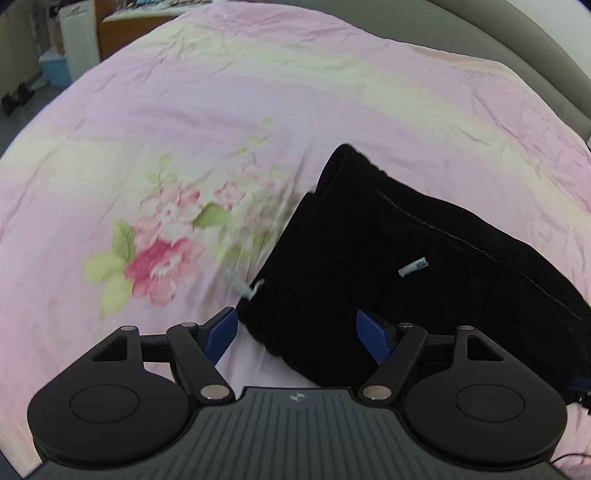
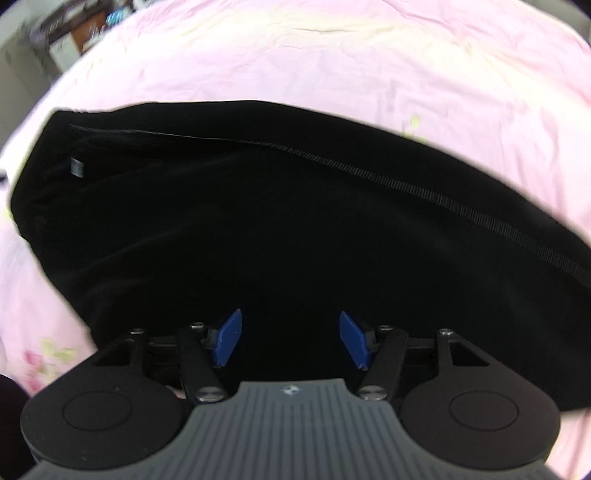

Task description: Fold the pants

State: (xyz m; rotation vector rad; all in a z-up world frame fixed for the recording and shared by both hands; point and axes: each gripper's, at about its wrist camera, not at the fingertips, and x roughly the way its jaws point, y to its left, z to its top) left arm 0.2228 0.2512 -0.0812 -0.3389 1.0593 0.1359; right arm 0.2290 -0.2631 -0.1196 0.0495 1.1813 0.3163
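Note:
Black pants [image 1: 406, 258] lie folded in layers on a pink floral bedspread [image 1: 221, 129]. A pale drawstring end [image 1: 413, 267] rests on top, and another drawstring end [image 1: 245, 286] hangs off the near left corner. My left gripper [image 1: 297, 332] is open, its blue fingers on either side of the pants' near corner, holding nothing. In the right wrist view the pants [image 2: 295, 221] fill the middle, with a stitched seam [image 2: 443, 199] running across. My right gripper [image 2: 290, 338] is open just above the pants' near edge, empty.
The bedspread [image 2: 332, 55] extends far beyond the pants. A padded headboard [image 1: 535, 48] curves along the right. Off the bed's far left are a blue bin [image 1: 55, 66], a white appliance [image 1: 77, 33] and a wooden desk [image 1: 122, 29].

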